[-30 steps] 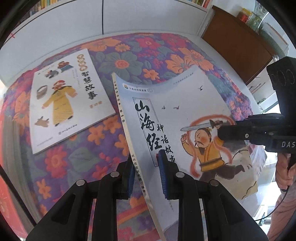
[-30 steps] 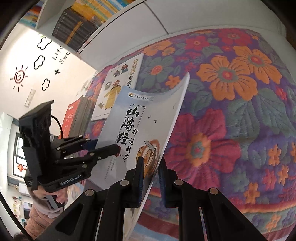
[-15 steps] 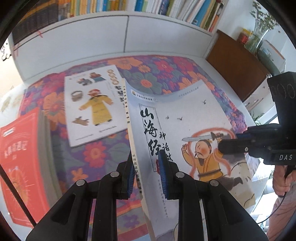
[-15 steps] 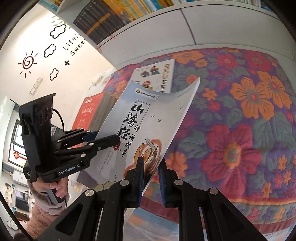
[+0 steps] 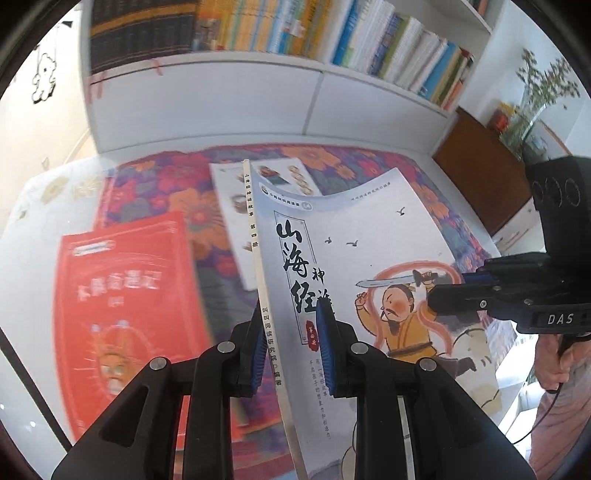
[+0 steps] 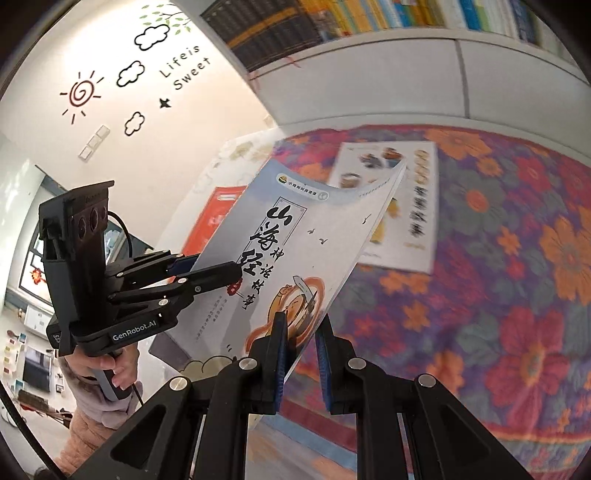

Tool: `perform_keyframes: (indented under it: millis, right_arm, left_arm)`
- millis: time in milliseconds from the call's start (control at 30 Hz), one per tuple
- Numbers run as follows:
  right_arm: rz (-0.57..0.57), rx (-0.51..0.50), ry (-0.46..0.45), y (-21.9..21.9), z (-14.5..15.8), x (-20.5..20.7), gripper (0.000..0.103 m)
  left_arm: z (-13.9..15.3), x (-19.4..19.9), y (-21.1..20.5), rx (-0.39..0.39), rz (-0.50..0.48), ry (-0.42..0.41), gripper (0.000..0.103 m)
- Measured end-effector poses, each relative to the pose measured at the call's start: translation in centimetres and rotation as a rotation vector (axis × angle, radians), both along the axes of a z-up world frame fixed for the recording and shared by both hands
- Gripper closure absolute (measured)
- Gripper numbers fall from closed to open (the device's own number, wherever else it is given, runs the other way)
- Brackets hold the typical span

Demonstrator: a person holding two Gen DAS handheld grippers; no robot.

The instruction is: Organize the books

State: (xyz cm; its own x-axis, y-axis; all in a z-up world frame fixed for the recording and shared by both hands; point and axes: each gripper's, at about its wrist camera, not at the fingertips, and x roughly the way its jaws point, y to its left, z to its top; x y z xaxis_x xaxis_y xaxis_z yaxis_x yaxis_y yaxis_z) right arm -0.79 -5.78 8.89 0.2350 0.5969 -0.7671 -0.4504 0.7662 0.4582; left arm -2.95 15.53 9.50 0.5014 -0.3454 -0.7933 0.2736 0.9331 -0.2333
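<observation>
A thin grey-blue picture book (image 5: 369, 258) (image 6: 295, 236), with black brush lettering and a sword-swinging figure on its cover, hangs above the flowered table. My left gripper (image 5: 293, 339) is shut on its spine edge. My right gripper (image 6: 301, 339) is shut on the opposite page edge. Each gripper shows in the other's view, the right gripper (image 5: 447, 291) at the cover's right side and the left gripper (image 6: 207, 267) at the cover's left side. A white picture book (image 6: 410, 206) (image 5: 232, 206) lies flat on the cloth behind. A thick red book (image 5: 125, 314) (image 6: 210, 221) lies at the left.
The flowered cloth (image 6: 517, 258) covers the table. Behind it stand white cabinet doors (image 5: 258, 103) under a shelf packed with upright books (image 5: 332, 33). A brown cabinet (image 5: 484, 177) stands at the right. A person's hand (image 6: 107, 365) grips the left tool's handle.
Both grippers have risen and pulled back with the grey-blue book between them. The bookshelf and the red book have come into view, and the table has dropped lower in the frames.
</observation>
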Motion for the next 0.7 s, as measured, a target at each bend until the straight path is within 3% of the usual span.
perform_keyframes:
  millis: [300, 700]
  right_arm:
    - [0.065, 0.052, -0.022, 7.1, 0.2, 1.7, 0.088]
    - [0.132, 0.093, -0.015, 15.2, -2.0, 4.5, 0.088]
  left_arm:
    - [0.8, 0.0, 7.5, -0.004, 0.071, -0.042, 0.082]
    - [-3.0, 0.5, 14.6, -0.007, 0.193, 0.029, 0.082]
